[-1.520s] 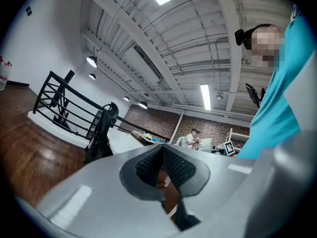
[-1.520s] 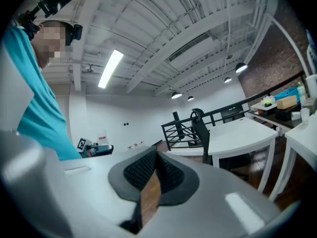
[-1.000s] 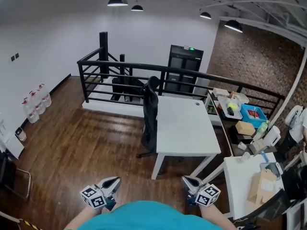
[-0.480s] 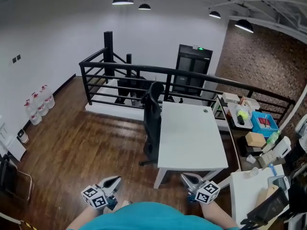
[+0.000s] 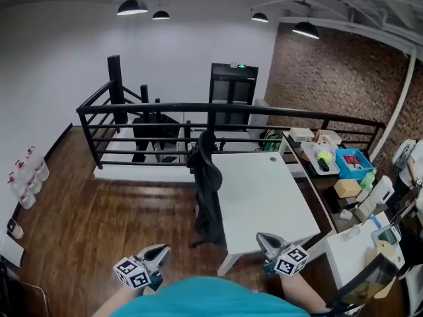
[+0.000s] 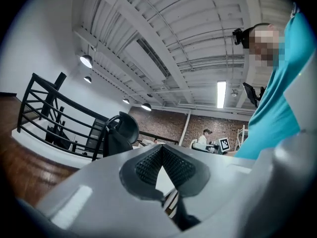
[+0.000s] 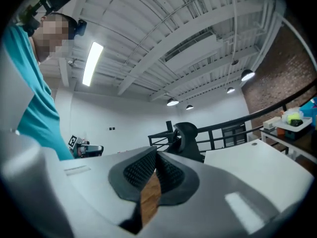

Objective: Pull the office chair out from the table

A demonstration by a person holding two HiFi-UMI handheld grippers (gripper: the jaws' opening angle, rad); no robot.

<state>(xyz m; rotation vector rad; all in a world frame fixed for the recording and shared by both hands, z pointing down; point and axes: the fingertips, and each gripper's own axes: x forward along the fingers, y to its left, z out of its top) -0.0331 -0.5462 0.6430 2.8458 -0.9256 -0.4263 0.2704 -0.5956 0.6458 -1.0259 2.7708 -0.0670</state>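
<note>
A black office chair [image 5: 207, 190] stands pushed against the left side of a white table [image 5: 264, 193], in the middle of the head view. Its headrest [image 6: 121, 128] shows in the left gripper view and, as a headrest [image 7: 188, 133], in the right gripper view. My left gripper [image 5: 157, 253] is low at the left, shut and empty, well short of the chair. My right gripper [image 5: 263, 241] is shut and empty too, over the table's near corner.
A black railing [image 5: 198, 111] runs behind the table, with a dark door [image 5: 228, 91] beyond. A cluttered shelf [image 5: 330, 160] and a second white table [image 5: 360, 256] stand at the right. Water bottles [image 5: 26, 180] line the left wall. Brown wood floor [image 5: 99, 216] lies left of the chair.
The chair and table have come closer and shifted in the head view as I walked toward them. Both grippers stayed shut, low in the picture.
</note>
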